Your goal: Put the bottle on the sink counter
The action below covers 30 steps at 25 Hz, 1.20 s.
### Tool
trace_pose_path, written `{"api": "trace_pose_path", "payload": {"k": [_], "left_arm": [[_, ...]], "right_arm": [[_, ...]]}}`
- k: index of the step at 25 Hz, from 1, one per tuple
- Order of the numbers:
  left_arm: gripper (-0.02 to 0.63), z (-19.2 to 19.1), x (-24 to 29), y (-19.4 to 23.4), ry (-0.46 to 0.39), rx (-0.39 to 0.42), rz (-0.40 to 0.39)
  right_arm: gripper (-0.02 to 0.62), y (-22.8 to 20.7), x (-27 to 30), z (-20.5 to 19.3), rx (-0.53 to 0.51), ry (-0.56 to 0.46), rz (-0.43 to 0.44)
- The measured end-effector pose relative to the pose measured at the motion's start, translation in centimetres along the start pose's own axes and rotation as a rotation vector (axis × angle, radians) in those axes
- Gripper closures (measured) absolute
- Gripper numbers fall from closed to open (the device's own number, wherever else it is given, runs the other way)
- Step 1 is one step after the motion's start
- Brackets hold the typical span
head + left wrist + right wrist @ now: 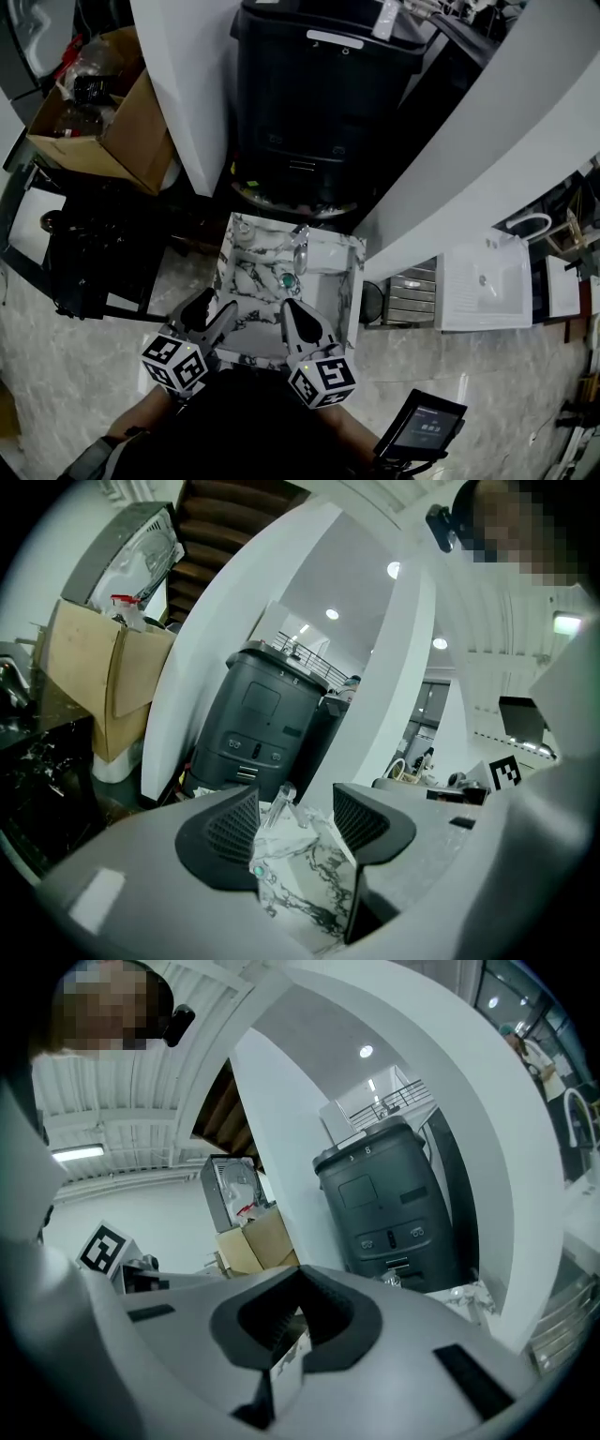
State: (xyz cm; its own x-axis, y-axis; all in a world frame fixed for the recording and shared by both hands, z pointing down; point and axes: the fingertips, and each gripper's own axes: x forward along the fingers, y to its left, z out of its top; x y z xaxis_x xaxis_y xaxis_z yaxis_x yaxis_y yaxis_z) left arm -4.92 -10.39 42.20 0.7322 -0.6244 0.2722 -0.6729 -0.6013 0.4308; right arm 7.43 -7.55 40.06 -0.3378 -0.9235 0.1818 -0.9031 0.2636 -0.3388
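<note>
A marble-patterned sink (pixel 246 246) sits just in front of me, with a chrome tap (pixel 300 247) at its back and a green-ringed drain (pixel 288 279). Over its near left rim my left gripper (pixel 208 315) stands open with nothing in it; in the left gripper view the left gripper (pixel 295 819) frames the tap (pixel 279 804) and the marble basin (pixel 314 888). My right gripper (pixel 296 317) hovers over the near right part of the basin, shut and empty, as the right gripper view of the right gripper (pixel 301 1279) also shows. Clear plastic bottles (pixel 86 66) lie in a cardboard box (pixel 127 131) far left.
A tall black machine (pixel 319 103) stands right behind the sink, between white slanted walls. Right of it are a white basin (pixel 483 281) and a metal grille (pixel 411 295). A tablet (pixel 427 427) is at my lower right. Dark clutter (pixel 89 253) fills the left.
</note>
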Motion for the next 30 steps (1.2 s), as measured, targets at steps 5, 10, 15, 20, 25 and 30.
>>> {"api": "trace_pose_path", "payload": {"k": [5, 10, 15, 20, 25, 30], "left_arm": [[0.354, 2.3, -0.4, -1.1, -0.049, 0.006, -0.023], [0.354, 2.1, 0.1, -2.4, -0.036, 0.026, -0.052], [0.354, 2.5, 0.1, -2.1, -0.027, 0.032, -0.053], [0.354, 1.5, 0.5, -1.4, 0.002, -0.002, -0.044], [0.354, 0.7, 1.0, -1.1, 0.030, -0.017, -0.049], [0.354, 0.4, 1.3, -0.7, 0.049, -0.031, -0.050]], "right_arm": [[0.600, 1.0, -0.2, 2.6, -0.056, -0.031, 0.016], [0.600, 1.9, -0.4, 4.9, -0.058, -0.070, 0.053], [0.600, 3.0, 0.0, 5.0, -0.084, -0.084, 0.081], [0.600, 2.5, -0.2, 4.5, -0.079, -0.085, 0.064], [0.600, 2.2, 0.1, 3.8, -0.066, -0.071, 0.052], [0.600, 2.1, 0.4, 4.0, -0.066, -0.075, 0.049]]}}
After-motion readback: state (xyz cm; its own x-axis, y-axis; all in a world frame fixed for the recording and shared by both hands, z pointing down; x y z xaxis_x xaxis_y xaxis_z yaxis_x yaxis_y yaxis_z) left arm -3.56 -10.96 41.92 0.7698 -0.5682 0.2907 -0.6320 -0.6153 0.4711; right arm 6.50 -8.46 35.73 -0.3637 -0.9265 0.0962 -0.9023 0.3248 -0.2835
